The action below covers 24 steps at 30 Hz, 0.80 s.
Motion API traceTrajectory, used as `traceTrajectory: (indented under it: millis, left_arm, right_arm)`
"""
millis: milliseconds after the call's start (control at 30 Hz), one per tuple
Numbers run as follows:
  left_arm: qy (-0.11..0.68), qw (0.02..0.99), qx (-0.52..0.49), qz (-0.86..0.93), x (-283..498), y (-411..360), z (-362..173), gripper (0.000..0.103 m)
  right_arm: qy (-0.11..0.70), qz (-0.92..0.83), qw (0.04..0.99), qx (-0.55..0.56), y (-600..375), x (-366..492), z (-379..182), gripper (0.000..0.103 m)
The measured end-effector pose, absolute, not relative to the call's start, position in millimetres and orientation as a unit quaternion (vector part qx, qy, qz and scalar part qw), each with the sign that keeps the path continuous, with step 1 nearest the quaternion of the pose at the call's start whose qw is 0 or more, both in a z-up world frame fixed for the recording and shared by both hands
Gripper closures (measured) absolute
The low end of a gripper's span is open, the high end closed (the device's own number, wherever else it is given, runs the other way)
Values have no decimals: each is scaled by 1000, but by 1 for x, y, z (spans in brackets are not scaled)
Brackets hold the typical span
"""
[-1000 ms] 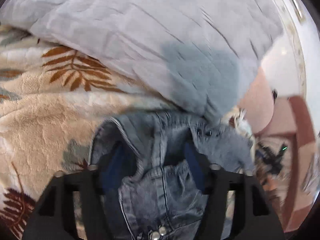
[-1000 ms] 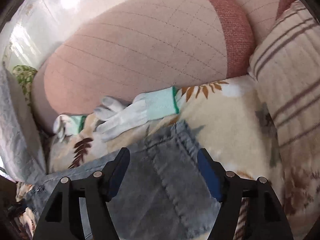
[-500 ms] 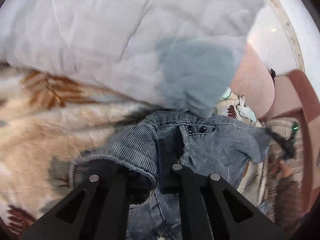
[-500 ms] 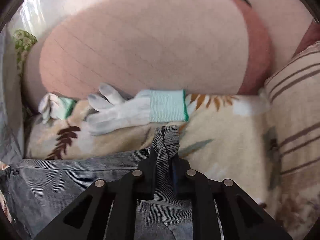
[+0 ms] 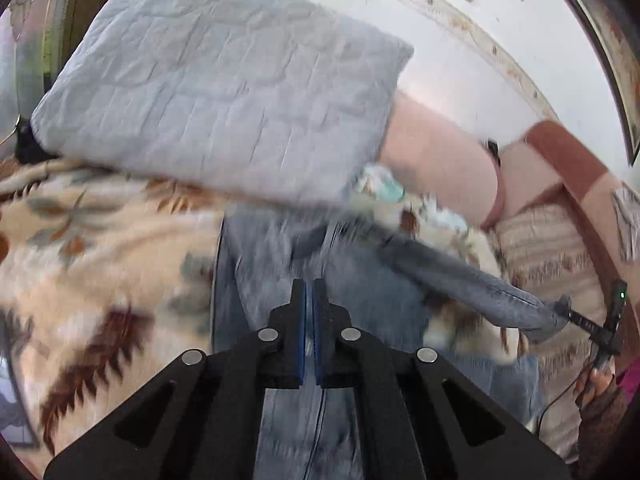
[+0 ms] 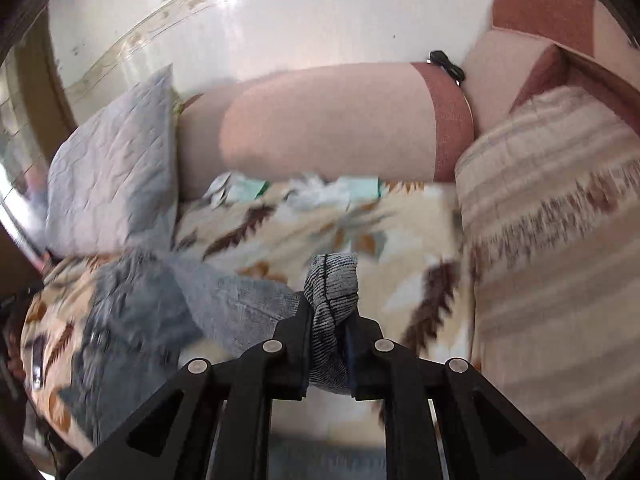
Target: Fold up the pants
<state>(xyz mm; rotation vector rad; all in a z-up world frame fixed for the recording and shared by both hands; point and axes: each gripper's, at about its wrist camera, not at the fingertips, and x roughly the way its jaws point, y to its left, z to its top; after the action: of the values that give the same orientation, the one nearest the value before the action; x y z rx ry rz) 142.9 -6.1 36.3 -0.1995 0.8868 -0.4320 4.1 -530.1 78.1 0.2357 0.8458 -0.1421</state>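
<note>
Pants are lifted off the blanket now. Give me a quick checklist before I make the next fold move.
1. Right gripper shut on pants: ok, a denim fold is bunched between its fingers.
2. Left gripper holding denim: cannot tell, fingers nearly closed, fabric blurred.
3. Pants span between grippers: ok, stretched toward the right gripper.
4. Gloves away from pants: ok, lying by the bolster.
5. Grey pillow off the pants: cannot tell, edge blurred.

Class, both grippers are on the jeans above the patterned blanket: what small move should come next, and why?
Probably carry both grippers sideways together, laying the lifted waist over the rest. The right gripper pinches a bunch of the jeans, which stretch to the left gripper, whose jaws are nearly closed on thin denim. The cloth hangs above the blanket, so it can swing over; blur hides the exact fold line.
</note>
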Motion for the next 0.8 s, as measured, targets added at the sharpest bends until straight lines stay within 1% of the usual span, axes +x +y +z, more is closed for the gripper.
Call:
traceTrajectory:
  millis: [100, 200, 267, 300, 333, 367, 400, 433, 500, 533, 567, 633, 733, 800]
  left_arm:
    - [466, 856, -105, -198, 127, 7, 12, 102]
    - [516, 821, -160, -186, 131, 27, -7, 101]
    - [539, 793, -215, -187, 145, 38, -16, 94]
    - [550, 780, -236, -184, 157, 41, -19, 84]
    - [555, 774, -245, -183, 163, 40, -19, 64]
    - [561, 766, -257, -183, 176, 38, -21, 52]
    - [562, 761, -271, -179, 184, 37, -22, 37]
    - [561, 756, -286, -179, 192, 36, -23, 35]
    - [557, 741, -329, -180, 217, 30, -28, 35]
    - [557, 733, -347, -182, 228, 27, -30, 35]
    - [555, 724, -367, -181, 243, 23, -32, 35]
    - [558, 715, -385, -172, 263, 16, -37, 33]
    - [575, 702, -390, -157, 287, 0, -47, 33]
    - [586, 693, -390, -155, 296, -10, -53, 33]
  right_arm:
    - [433, -86, 885, 148, -528, -53, 39, 88]
    - [460, -127, 856, 200, -544, -84, 3, 80]
    - [456, -148, 848, 227, -554, -94, -1, 76]
    - [449, -151, 850, 230, -556, -95, 2, 76]
    - [439, -156, 855, 227, -558, -93, 11, 76]
    - [433, -153, 859, 226, -557, -91, 17, 76]
    - [426, -146, 864, 226, -557, -85, 26, 76]
    - [420, -142, 867, 226, -556, -80, 33, 75]
    - [413, -131, 871, 230, -552, -73, 41, 71]
    - [409, -120, 872, 240, -549, -67, 44, 65]
    - [408, -109, 872, 248, -543, -64, 43, 57]
    - [412, -85, 868, 263, -532, -52, 38, 49]
    - [431, -42, 854, 290, -512, -26, 24, 48]
    - [439, -16, 842, 314, -500, -14, 13, 46]
